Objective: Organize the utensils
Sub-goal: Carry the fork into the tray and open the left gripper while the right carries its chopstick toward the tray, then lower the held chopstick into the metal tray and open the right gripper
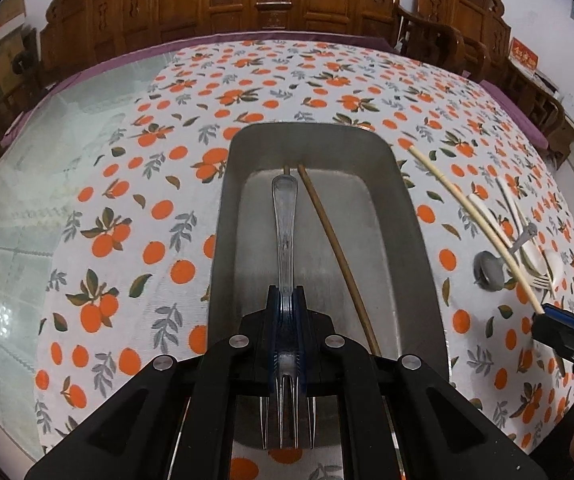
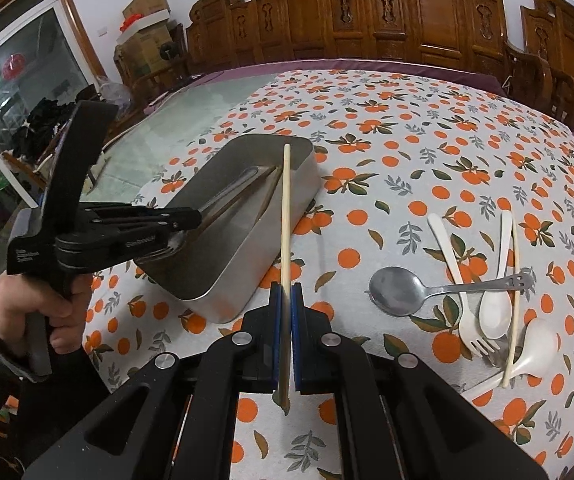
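Observation:
My left gripper is shut on a metal fork, handle pointing forward and low over the metal tray, tines toward the camera. Two brown chopsticks lie inside the tray. My right gripper is shut on a cream chopstick that reaches out above the tray's right wall. In the right wrist view the left gripper hangs over the tray's near end. To the right lies a pile: a metal spoon, a white fork, a white spoon, a second cream chopstick.
An orange-print cloth covers the table, with bare glass to the left. Carved wooden chairs line the far edge. A person's hand holds the left gripper's handle. A white soup spoon lies in the pile.

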Demonstrator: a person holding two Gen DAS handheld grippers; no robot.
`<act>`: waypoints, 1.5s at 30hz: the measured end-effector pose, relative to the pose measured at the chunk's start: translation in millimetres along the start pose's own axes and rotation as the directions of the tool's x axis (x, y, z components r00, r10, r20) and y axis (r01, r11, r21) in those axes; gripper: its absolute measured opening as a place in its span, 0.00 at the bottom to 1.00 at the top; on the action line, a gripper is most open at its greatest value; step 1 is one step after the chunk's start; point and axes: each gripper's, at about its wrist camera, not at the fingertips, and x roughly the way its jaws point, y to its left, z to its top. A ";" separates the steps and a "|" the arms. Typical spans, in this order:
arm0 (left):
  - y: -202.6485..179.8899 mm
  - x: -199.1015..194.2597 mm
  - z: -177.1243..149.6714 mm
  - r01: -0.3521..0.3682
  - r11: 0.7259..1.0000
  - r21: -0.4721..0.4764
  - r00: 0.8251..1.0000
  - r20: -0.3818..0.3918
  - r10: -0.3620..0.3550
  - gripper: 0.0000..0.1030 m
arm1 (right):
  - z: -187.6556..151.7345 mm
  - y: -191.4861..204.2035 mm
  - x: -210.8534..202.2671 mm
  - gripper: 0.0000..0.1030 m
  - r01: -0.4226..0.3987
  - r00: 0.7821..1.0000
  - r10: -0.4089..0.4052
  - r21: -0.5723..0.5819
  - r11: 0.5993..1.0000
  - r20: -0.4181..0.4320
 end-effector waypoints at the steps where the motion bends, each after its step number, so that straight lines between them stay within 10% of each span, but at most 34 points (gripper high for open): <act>1: 0.5 3.1 0.5 0.000 1.000 -0.004 1.000 -0.007 0.000 0.06 | -0.3 -0.5 0.1 0.06 0.001 1.000 -0.001 0.001 1.000 -0.001; 45: 71.1 -90.2 0.2 0.007 1.000 -0.028 0.985 0.173 -0.002 0.18 | 50.0 69.0 86.6 0.06 -0.012 0.998 0.014 0.032 0.999 -0.064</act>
